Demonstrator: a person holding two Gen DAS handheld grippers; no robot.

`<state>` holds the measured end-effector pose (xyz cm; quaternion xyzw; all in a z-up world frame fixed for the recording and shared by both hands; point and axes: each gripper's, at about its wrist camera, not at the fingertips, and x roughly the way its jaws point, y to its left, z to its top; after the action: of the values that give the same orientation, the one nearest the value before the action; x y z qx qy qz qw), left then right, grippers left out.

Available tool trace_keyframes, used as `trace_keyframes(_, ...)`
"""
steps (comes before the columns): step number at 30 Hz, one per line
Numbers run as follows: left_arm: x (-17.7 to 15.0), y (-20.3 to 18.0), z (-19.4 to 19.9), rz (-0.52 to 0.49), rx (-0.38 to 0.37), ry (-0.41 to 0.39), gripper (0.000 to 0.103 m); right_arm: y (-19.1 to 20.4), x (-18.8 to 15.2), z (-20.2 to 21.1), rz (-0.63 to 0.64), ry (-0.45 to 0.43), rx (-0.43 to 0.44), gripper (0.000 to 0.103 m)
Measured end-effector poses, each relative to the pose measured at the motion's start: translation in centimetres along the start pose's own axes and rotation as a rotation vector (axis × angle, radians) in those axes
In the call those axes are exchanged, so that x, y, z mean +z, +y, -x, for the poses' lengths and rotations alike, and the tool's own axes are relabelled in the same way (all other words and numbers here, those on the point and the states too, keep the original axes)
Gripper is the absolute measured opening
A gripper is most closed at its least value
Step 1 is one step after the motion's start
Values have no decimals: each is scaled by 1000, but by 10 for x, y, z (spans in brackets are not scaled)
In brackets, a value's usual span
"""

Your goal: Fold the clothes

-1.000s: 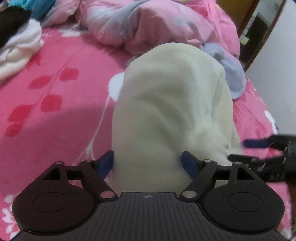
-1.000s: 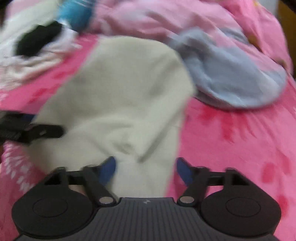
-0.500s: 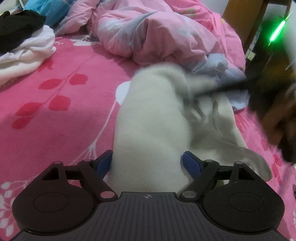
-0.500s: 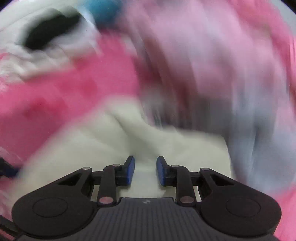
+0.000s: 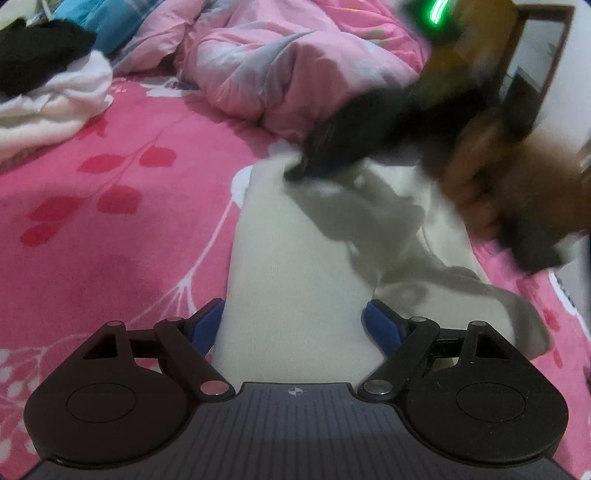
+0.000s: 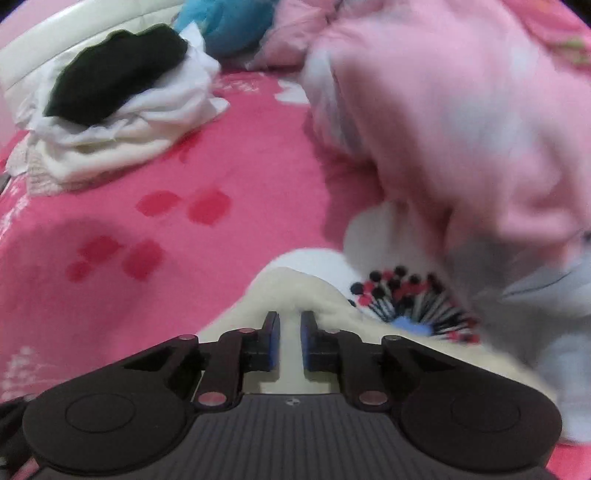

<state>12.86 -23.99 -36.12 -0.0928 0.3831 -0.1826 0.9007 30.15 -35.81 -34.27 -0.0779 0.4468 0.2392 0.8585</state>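
A cream garment (image 5: 295, 266) lies lengthwise on the pink bed. My left gripper (image 5: 293, 326) stands open over its near end, blue pads on either side of the cloth. In the left wrist view my right gripper (image 5: 299, 171) appears blurred at the garment's far end, held by a hand (image 5: 491, 184). In the right wrist view my right gripper (image 6: 289, 332) is shut on a fold of the cream garment (image 6: 295, 291), which bunches up between the blue pads. The garment's right side (image 5: 443, 273) is rumpled.
A pile of white and black clothes (image 6: 122, 96) sits at the back left of the pink floral sheet (image 5: 110, 206). A crumpled pink duvet (image 5: 295, 70) lies at the back. A pale blue-grey garment (image 6: 546, 295) lies right. A blue item (image 6: 229, 22) lies far back.
My right gripper went from open at the near end to shut on the garment's far edge. The cloth, raised a second ago, now lies flatter. The left gripper stayed open.
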Motion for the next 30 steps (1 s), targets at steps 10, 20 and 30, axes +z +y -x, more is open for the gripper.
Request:
trace_keyframes(10, 0, 16, -3, 78, -82, 59, 84, -5, 7, 0, -58, 19, 16, 6)
trace_keyframes(20, 47, 15, -7, -18, -115, 64, 82, -12, -13, 95, -96, -101, -104, 8)
trace_keyframes(30, 111, 2, -44, -167, -153, -16, 61, -66, -48, 110, -235, -181, -225, 8)
